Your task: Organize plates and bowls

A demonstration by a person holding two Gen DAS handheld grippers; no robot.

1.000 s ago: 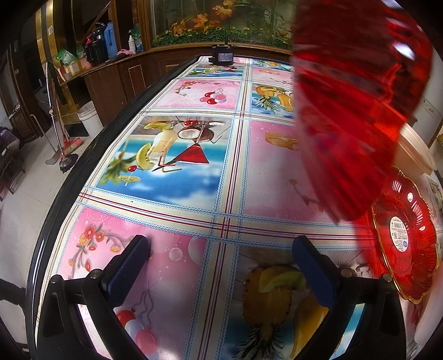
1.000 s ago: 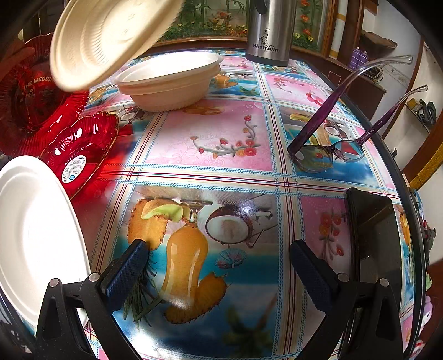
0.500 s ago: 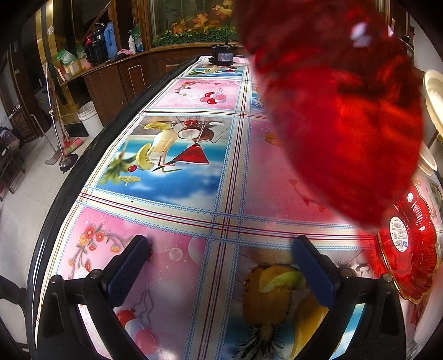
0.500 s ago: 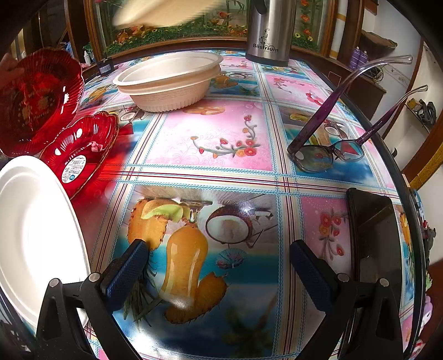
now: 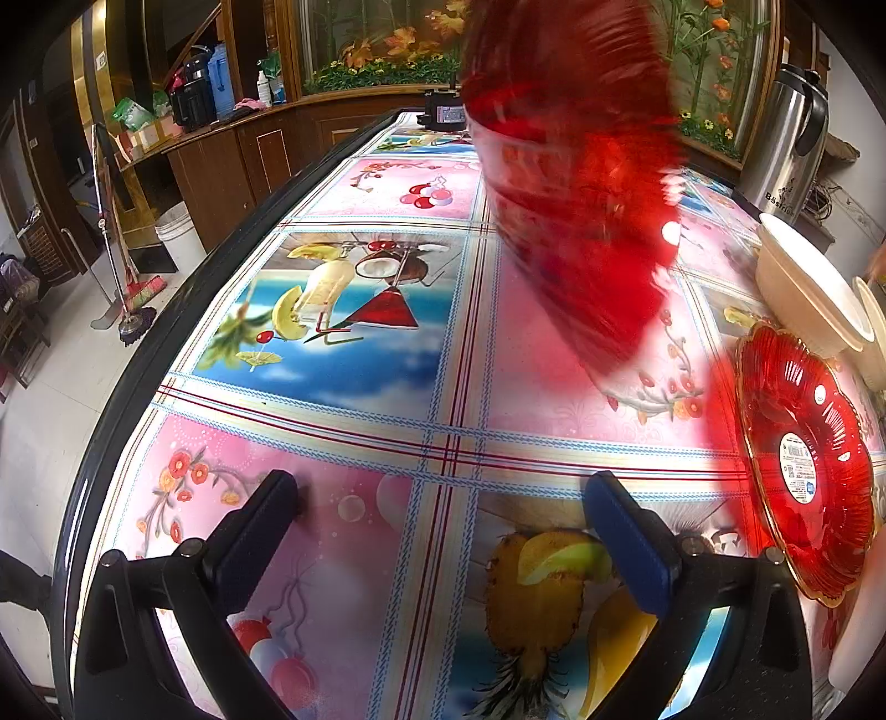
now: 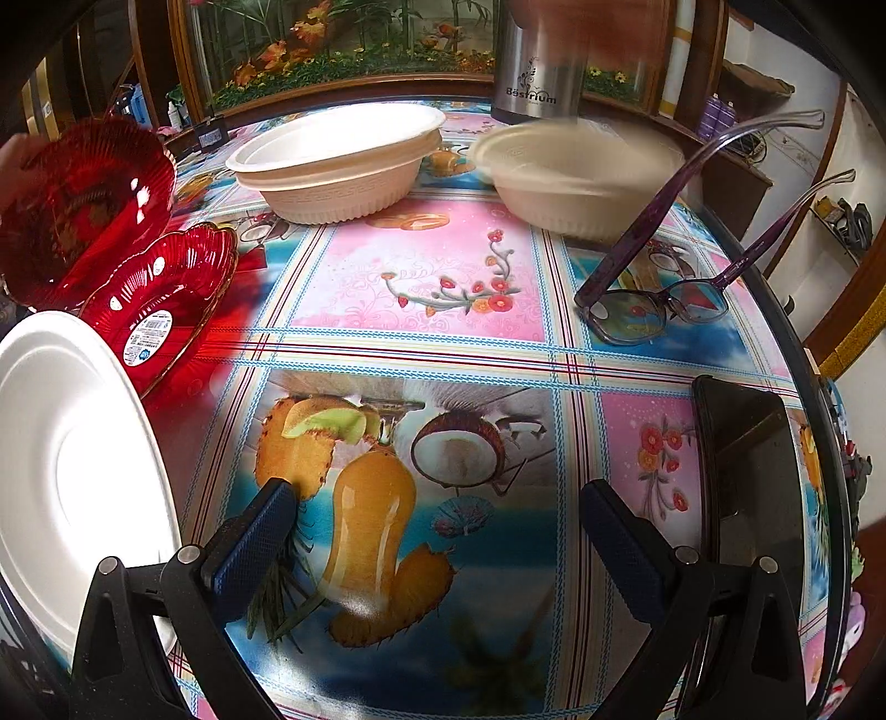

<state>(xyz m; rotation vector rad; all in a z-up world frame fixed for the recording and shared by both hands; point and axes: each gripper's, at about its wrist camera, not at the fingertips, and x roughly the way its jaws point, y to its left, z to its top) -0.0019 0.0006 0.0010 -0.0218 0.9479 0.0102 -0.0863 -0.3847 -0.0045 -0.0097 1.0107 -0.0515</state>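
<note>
The left hand-held gripper [image 5: 443, 531] hangs low over the bench [image 5: 354, 376], its two blue-padded fingers [image 5: 626, 548] spread wide with nothing between them. Ahead of it a red ribbed bowl [image 5: 576, 183] is in the air above the bench, tilted and badly blurred, so what holds it from this side is hard to tell. To the right of that gripper a red scalloped plate [image 5: 803, 465] with a white label lies on the patterned cloth, and beyond it sits a cream bowl [image 5: 803, 288], with a steel flask [image 5: 786, 144] at the far edge.

The right hand-held gripper [image 6: 437, 531] also stands apart and empty, fingers [image 6: 249, 537] wide over the printed fruit pictures. Just to its left a white plate [image 6: 72, 459] lies at the near edge of the bench. Next to that, further in, is the red scalloped plate [image 6: 160, 310], and behind it the red ribbed bowl [image 6: 83, 205] is held up at its left rim by a person's hand [image 6: 16, 166]. Further back a stack of cream bowls [image 6: 338, 160] rests on the bench. To its right another cream bowl [image 6: 576, 171] appears blurred, with a smeared hand [image 6: 570, 39] above it in front of the steel flask [image 6: 526, 77]. A pair of purple glasses [image 6: 653, 310] lies upside down on the right, and a dark phone [image 6: 753, 498] lies flat near the right edge.
</note>
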